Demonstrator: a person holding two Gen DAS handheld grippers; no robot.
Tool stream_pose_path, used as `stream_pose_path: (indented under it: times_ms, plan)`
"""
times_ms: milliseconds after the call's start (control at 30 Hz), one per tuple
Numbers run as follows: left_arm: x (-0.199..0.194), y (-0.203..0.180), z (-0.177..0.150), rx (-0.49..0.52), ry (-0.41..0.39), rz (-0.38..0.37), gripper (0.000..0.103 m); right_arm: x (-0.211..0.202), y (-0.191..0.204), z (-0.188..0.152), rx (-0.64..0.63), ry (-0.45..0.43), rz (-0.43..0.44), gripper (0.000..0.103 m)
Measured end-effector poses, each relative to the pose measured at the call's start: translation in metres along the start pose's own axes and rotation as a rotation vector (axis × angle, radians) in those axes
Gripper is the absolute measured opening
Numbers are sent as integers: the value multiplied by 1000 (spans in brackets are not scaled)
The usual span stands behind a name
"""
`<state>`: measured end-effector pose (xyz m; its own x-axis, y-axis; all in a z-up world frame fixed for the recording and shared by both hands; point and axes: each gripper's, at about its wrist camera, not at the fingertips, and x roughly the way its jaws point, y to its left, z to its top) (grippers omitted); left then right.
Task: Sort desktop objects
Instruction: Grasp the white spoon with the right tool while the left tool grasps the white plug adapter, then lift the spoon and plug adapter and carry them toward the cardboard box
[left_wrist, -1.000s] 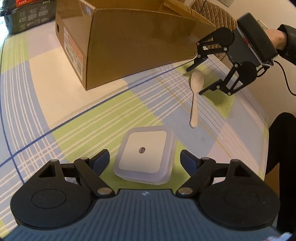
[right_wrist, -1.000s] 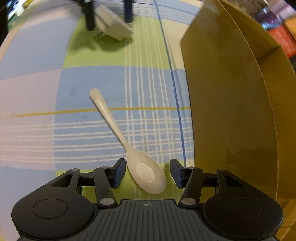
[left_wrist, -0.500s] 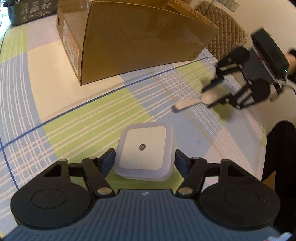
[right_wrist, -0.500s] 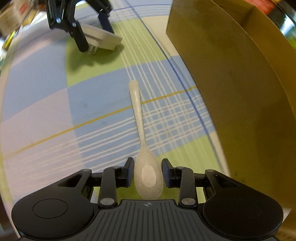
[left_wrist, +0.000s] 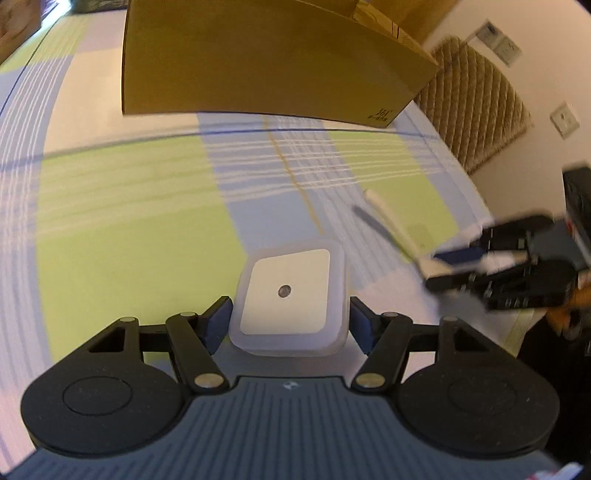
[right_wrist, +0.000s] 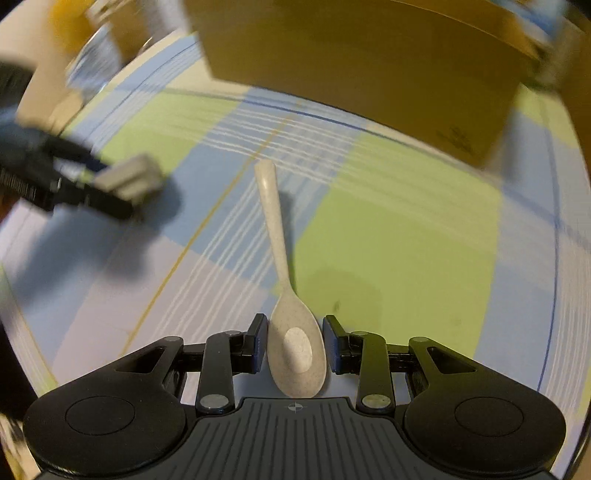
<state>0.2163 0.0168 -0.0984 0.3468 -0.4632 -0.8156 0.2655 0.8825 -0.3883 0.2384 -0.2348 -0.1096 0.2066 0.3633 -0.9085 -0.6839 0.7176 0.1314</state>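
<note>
Plaid tablecloth (left_wrist: 122, 236) in lime green, pale blue and cream with white, navy and ochre lines, bearing a plain brown cardboard box (left_wrist: 266, 62) at the far side, a white square night light (left_wrist: 290, 295), a speckled off-white spoon (right_wrist: 286, 280), and black, blue-padded grippers.

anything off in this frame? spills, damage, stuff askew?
Nothing stands out. The left gripper holds the square night light, the right gripper the spoon by its bowl; the cardboard box sits upright.
</note>
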Motion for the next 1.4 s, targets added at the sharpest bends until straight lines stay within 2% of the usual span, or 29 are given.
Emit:
stream_pose_path:
  times_ms: [167,333,567,733,1133,1400]
  plan:
    - [-2,-25,-26,-75,-73,48,62,-16,2,-35,143,-118,-31,30]
    - [-7,-40,-52,-103,-166,94,62,-24,12,-61,114,-237,-71,30]
    - [-6,-47,-69,-99,-253,86,63,-15,22,-85,14,-341,-105,34]
    - [-4,-53,-73,-93,-294,61,62,-14,30,-90,-60,-367,-141,35]
    - [0,-45,-77,-196,-342,16,67,-14,28,-95,-23,-393,-133,32]
    - [2,-50,-80,-184,-368,52,63,-14,29,-95,-15,-402,-137,30]
